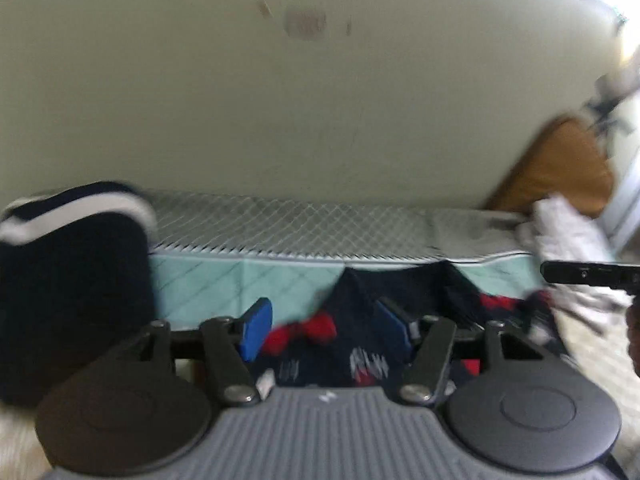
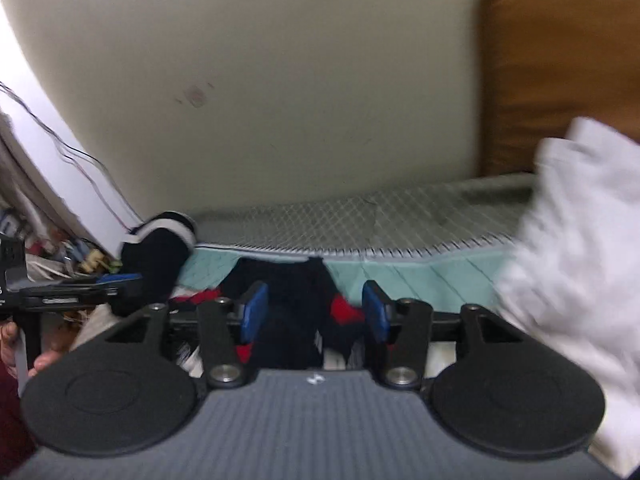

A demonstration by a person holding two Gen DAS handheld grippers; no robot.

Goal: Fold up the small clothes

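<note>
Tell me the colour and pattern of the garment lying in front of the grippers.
Dark navy garment with red bows and small white marks, clearest in the left wrist view.

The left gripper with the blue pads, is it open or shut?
Open. The left gripper has its blue pads standing apart, with the dark navy cloth with red patches showing in the gap, not pinched.

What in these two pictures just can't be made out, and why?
- Dark patterned garment, left view: blurred, its near part hidden behind the left gripper; its type and fold are unclear.
- White cloth, right view: smeared and cut off by the right edge.
- Clutter at the left edge, right view: too small and blurred to name.
- Wall stain, left view: blurred.
</note>
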